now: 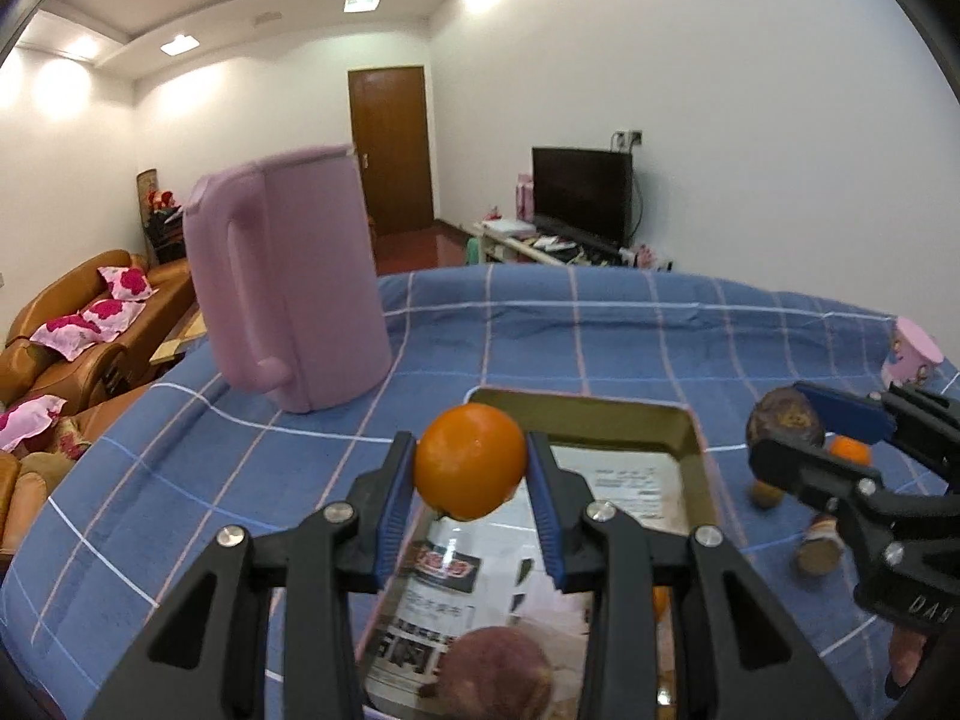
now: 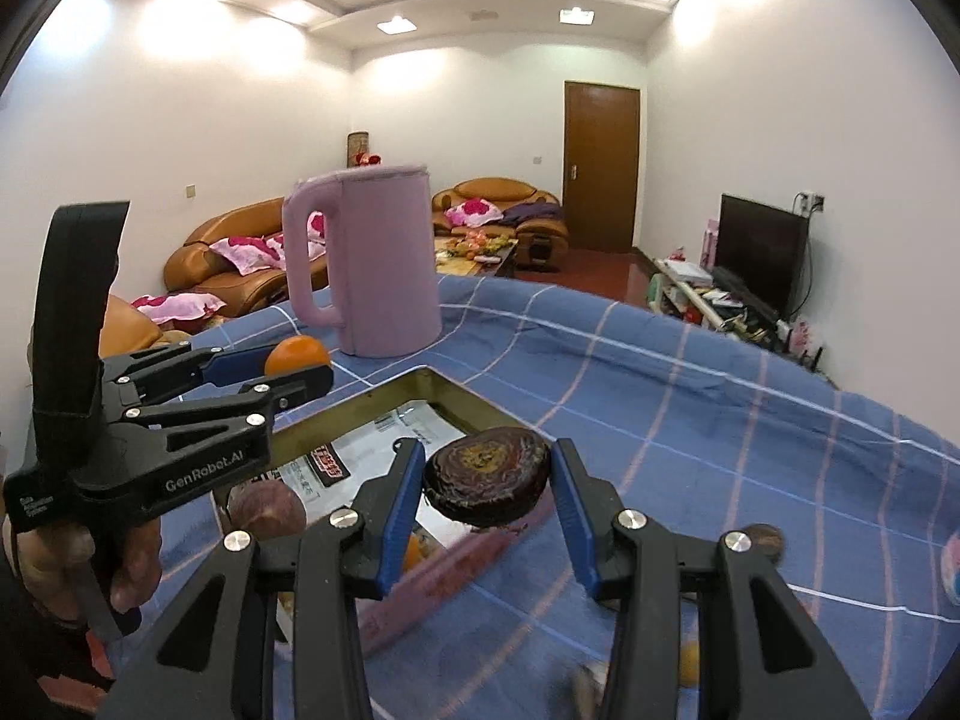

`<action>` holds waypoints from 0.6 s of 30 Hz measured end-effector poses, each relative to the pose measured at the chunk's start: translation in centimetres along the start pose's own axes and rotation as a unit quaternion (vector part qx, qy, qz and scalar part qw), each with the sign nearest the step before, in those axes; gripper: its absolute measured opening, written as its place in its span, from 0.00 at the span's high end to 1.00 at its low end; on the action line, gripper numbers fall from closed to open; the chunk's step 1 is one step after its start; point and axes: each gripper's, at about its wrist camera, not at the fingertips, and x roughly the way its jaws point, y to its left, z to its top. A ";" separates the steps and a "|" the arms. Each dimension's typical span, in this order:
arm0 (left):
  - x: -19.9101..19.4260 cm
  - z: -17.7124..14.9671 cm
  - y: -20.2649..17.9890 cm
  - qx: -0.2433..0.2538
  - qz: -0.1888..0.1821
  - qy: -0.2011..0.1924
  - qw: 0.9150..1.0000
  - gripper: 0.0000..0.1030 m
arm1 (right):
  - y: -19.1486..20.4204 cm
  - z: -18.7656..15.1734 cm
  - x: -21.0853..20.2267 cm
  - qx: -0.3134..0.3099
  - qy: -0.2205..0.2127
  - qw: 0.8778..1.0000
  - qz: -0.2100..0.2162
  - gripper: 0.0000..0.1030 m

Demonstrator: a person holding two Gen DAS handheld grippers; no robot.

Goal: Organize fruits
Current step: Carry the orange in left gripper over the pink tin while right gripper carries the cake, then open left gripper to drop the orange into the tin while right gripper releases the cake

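My left gripper (image 1: pixel 471 468) is shut on an orange (image 1: pixel 471 459) and holds it above the near part of a paper-lined metal tray (image 1: pixel 690 438). My right gripper (image 2: pixel 486 483) is shut on a dark purple passion fruit (image 2: pixel 487 482) above the tray's right rim (image 2: pixel 480 396). A purple passion fruit (image 1: pixel 498 672) lies in the tray's near end; it also shows in the right wrist view (image 2: pixel 267 510). The right gripper (image 1: pixel 798 438) shows in the left wrist view, the left gripper (image 2: pixel 300 369) in the right wrist view.
A pink kettle (image 1: pixel 288 282) stands on the blue checked cloth (image 1: pixel 540 330) behind the tray. A small orange (image 1: pixel 849 450) and brown fruits (image 1: pixel 816 552) lie on the cloth right of the tray. A pink cup (image 1: pixel 909 351) stands at far right.
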 end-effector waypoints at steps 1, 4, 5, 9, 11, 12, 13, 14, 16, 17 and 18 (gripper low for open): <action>0.4 -0.1 0.1 0.001 0.003 0.006 1.000 0.63 | 0.2 0.0 0.7 0.001 0.004 1.000 0.001 0.56; 0.9 -0.3 0.4 -0.002 0.002 0.018 1.000 0.63 | 0.9 0.0 2.4 0.000 0.016 1.000 0.007 0.56; 1.1 -0.5 0.5 -0.002 0.000 0.020 1.000 0.63 | 1.0 0.0 2.7 -0.002 0.019 1.000 0.008 0.56; 1.4 -0.8 0.5 0.001 -0.002 0.027 1.000 0.63 | 1.6 -0.3 3.8 -0.005 0.029 0.999 0.014 0.56; 1.6 -0.9 0.5 0.004 -0.002 0.032 0.999 0.63 | 1.8 -0.3 4.2 -0.006 0.035 0.999 0.014 0.56; 1.7 -1.0 0.4 0.006 -0.001 0.035 0.999 0.63 | 1.9 -0.4 4.3 -0.007 0.037 0.999 0.015 0.56; 1.8 -1.0 0.3 0.005 -0.001 0.037 0.999 0.63 | 2.0 -0.4 4.5 -0.008 0.040 0.999 0.015 0.56; 2.0 -1.1 0.4 0.005 -0.002 0.040 0.999 0.63 | 2.1 -0.5 4.7 -0.009 0.043 0.999 0.015 0.56; 2.2 -1.3 0.3 0.007 0.000 0.046 0.999 0.63 | 2.3 -0.6 5.2 -0.011 0.053 0.998 0.013 0.56; 2.4 -1.4 0.2 0.008 0.000 0.049 0.999 0.63 | 2.3 -0.7 5.5 -0.013 0.056 0.998 0.011 0.56; 2.5 -1.5 0.2 0.010 -0.001 0.052 0.999 0.62 | 2.3 -0.8 5.7 -0.014 0.059 0.998 0.012 0.56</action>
